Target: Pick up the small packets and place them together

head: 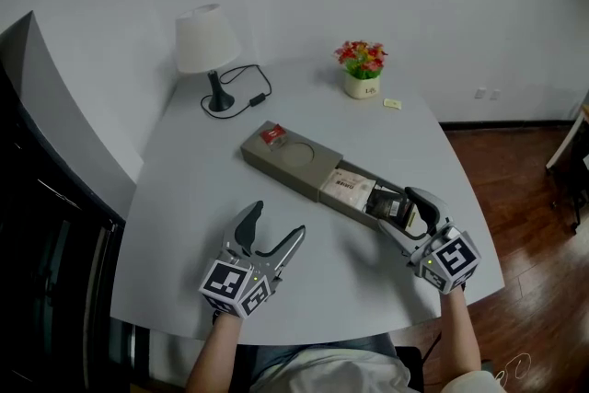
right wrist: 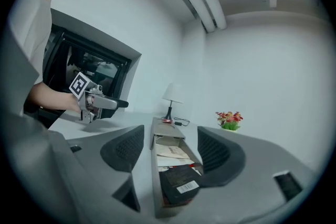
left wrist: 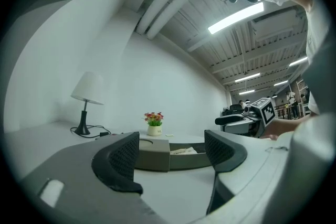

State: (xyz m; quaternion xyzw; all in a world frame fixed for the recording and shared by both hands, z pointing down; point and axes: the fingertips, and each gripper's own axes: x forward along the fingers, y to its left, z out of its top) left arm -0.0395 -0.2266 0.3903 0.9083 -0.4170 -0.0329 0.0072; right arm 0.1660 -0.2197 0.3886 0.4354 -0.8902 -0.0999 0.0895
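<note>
The packets look light, flat and limp, with slick wrappers, so expect them to bend and slip rather than lift stiffly. You would likely do best to pinch each one by a raised edge or corner, not across its flat face. A dark packet (right wrist: 176,183) lies in the end of the long grey tray (head: 276,170) that reaches toward the right edge of the counter (head: 184,198). A pale packet (head: 350,186) lies just beside it in the same open trough. A small red packet (head: 272,136) sits well apart on the tray's other end, toward the lamp (head: 207,41) at the far left corner. Your right tongs (head: 396,205) stand open, straddling that right-hand end of the tray with the dark packet between the jaws and the pads not pressing on it. Your left tongs (head: 276,221) sit by the counter's near edge, jaws apart with nothing between them. The head view alone gives you the full layout and the gap to the red packet. Only the right gripper view shows the dark packet's white barcode label and how it lies in the trough. The left gripper view sees the tray side-on, with just the pale packet's top showing above the wall and the dark one not visible.
</note>
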